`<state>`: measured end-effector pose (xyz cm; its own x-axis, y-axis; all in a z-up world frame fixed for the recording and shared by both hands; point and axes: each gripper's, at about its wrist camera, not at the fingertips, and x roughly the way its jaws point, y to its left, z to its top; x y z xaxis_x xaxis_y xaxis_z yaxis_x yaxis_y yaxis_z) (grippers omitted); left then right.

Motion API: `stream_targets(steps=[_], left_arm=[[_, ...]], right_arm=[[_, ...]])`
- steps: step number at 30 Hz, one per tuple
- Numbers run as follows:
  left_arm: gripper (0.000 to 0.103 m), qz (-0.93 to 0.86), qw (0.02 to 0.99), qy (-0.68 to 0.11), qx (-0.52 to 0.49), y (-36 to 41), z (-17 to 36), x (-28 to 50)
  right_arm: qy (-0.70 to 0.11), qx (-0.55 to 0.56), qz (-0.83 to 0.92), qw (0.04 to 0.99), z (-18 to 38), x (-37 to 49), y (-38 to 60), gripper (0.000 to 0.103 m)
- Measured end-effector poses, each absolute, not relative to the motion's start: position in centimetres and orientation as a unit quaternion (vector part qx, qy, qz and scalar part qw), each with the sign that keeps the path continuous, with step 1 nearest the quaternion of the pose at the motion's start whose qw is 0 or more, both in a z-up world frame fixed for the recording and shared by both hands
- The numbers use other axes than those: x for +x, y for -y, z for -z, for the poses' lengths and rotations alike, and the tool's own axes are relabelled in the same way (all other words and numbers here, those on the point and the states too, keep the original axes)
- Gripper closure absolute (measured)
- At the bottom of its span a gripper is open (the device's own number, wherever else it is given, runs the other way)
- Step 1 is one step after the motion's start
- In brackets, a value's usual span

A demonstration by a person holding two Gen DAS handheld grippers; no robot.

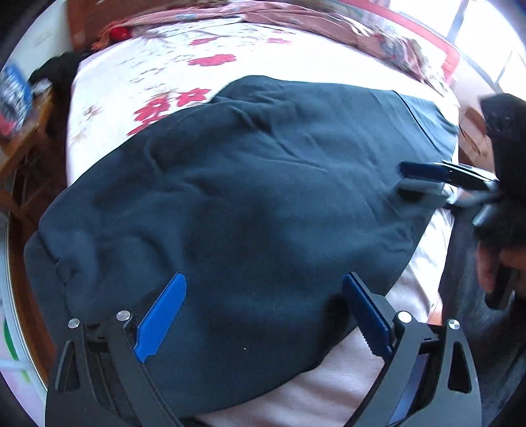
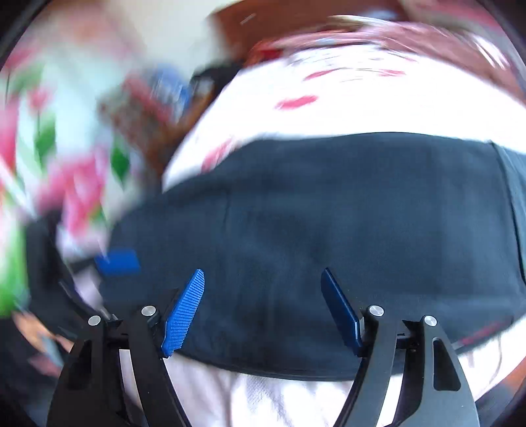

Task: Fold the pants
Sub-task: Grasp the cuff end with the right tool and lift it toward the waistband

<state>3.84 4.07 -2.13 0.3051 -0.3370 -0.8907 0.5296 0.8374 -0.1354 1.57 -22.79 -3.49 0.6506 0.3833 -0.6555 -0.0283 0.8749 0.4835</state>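
Note:
The dark navy pants (image 1: 250, 197) lie folded in a wide bundle on a white bed sheet with red flowers (image 1: 171, 75). They also fill the middle of the right wrist view (image 2: 345, 216), which is blurred. My left gripper (image 1: 264, 279) is open, its blue fingers hovering over the pants' near edge with nothing between them. My right gripper (image 2: 263, 276) is open above the pants' near edge. It also shows in the left wrist view (image 1: 414, 180) at the pants' right side.
A pinkish blanket (image 1: 296, 19) lies along the far side of the bed. A wooden stand with a blue box (image 1: 13, 95) is at the left. A window is at the far right. The person's hand and dark sleeve (image 1: 499, 249) are at the right.

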Motion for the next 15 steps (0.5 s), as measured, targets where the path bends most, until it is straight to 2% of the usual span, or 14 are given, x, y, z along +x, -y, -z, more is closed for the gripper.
stream_targets(steps=[5,9,13,14,15], left_arm=[[0.004,0.293,0.798,-0.526,-0.031,-3.1,-0.6,3.8],[0.002,0.334,0.792,-0.509,-0.053,0.6,-2.3,3.0],[0.002,0.370,0.768,-0.519,-0.067,4.2,-2.3,2.0],[0.002,0.376,0.760,-0.527,-0.065,5.1,-2.1,1.8],[0.002,0.380,0.754,-0.532,-0.061,5.6,-2.0,1.6]], right_arm=[[-0.275,0.488,0.060,0.826,4.3,-4.8,42.9,0.030],[-0.177,0.549,0.187,0.795,5.4,-10.9,54.6,0.030],[-0.132,0.584,0.215,0.772,6.4,-12.2,61.2,0.030],[-0.123,0.590,0.212,0.769,6.5,-12.1,61.8,0.032],[-0.114,0.596,0.201,0.769,6.8,-11.8,62.8,0.039]])
